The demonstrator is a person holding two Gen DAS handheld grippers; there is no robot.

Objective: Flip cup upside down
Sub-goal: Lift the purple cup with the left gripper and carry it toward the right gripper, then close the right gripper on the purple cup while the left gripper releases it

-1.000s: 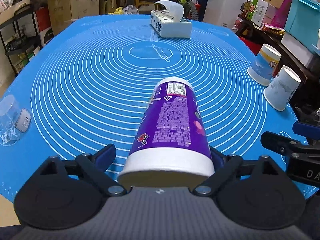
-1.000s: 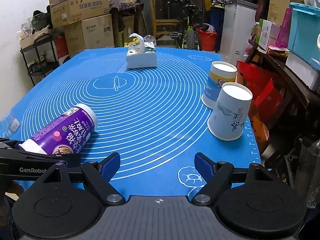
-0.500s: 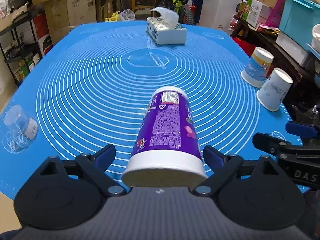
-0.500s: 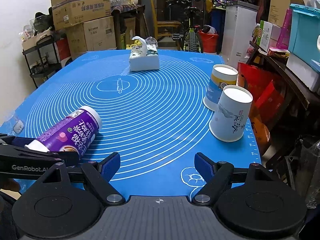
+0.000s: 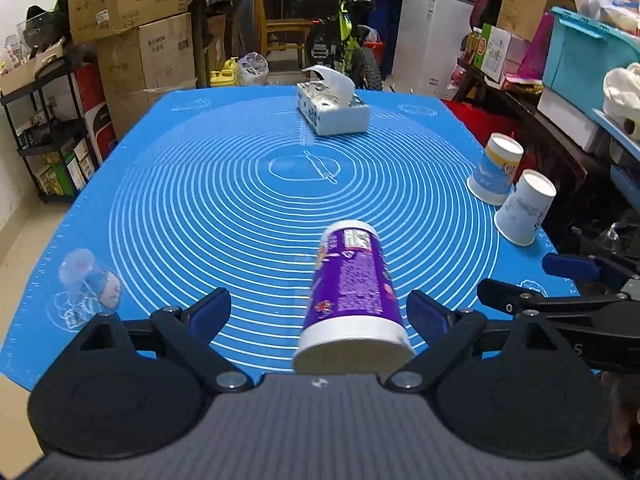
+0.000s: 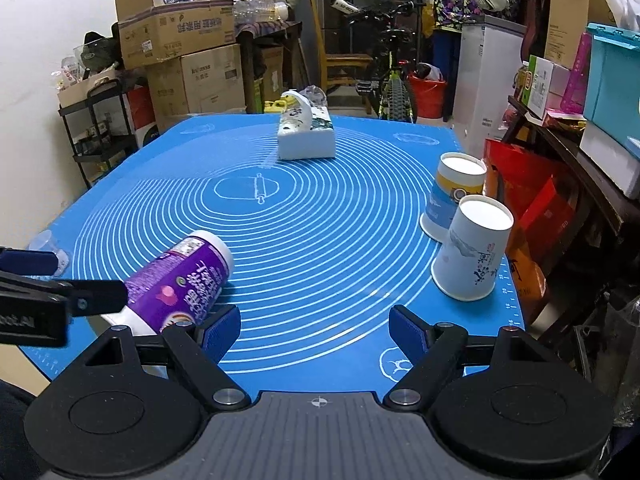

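Observation:
A purple cup (image 5: 352, 292) with a white rim lies on its side on the blue mat (image 5: 240, 208), its mouth toward me. My left gripper (image 5: 320, 310) is open; the cup lies between its fingers, nearer the right one, untouched. The cup also shows in the right wrist view (image 6: 176, 284) at the left, beside the left gripper's finger (image 6: 60, 292). My right gripper (image 6: 316, 328) is open and empty over the mat's near edge. Two paper cups (image 6: 472, 248) (image 6: 454, 194) stand upside down at the right.
A tissue box (image 5: 332, 110) stands at the far middle of the mat. A clear plastic cup (image 5: 88, 280) lies at the near left edge. Boxes, shelves and a bicycle crowd the room behind, and a cluttered bench runs along the right.
My left gripper has opened and let go of the purple cup, then drawn back and up. The cup now lies free on the mat. The right gripper has barely moved.

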